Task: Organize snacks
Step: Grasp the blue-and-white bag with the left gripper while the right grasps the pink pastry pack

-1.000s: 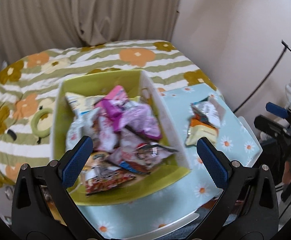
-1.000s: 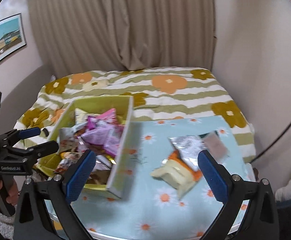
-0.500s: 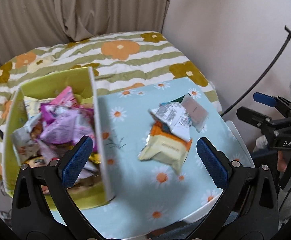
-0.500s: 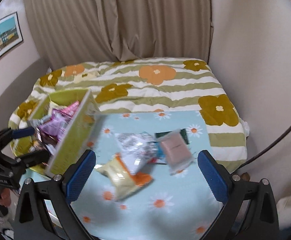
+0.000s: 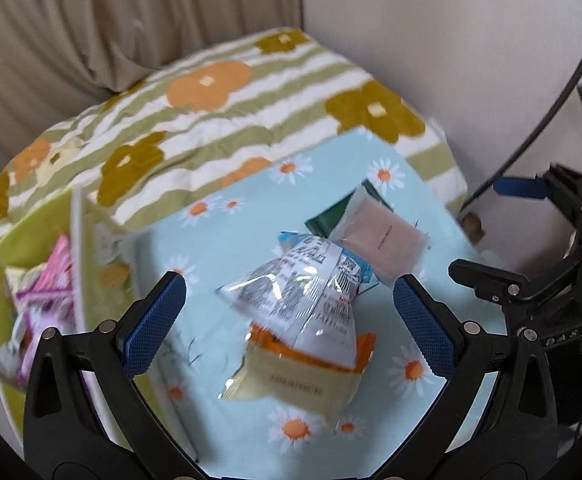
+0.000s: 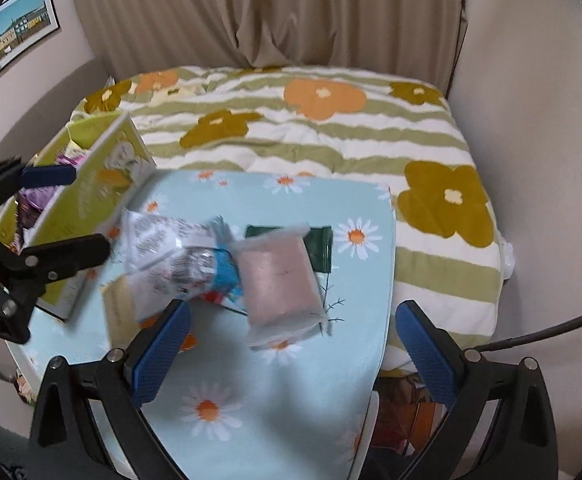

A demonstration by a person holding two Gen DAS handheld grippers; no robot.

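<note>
A small pile of snack packets lies on the light blue daisy table (image 5: 227, 248): a silver printed bag (image 5: 311, 292) on top of a yellow and orange packet (image 5: 291, 384), a pink packet (image 5: 383, 240) and a dark green packet (image 5: 327, 216) behind. My left gripper (image 5: 289, 322) is open and empty, just above the silver bag. My right gripper (image 6: 291, 350) is open and empty, close over the pink packet (image 6: 279, 280). The green box (image 5: 31, 280) full of snacks stands at the table's left; in the right wrist view the box (image 6: 91, 200) is at the left.
A bed with a striped flower quilt (image 6: 311, 128) lies behind the table, curtains beyond it. A wall stands to the right with a black cable (image 5: 551, 92) running down it. The table's right edge (image 6: 387, 280) is close to the pink packet.
Both grippers have swung right from the green box to the loose packets and come lower and closer to them. Both stay open.
</note>
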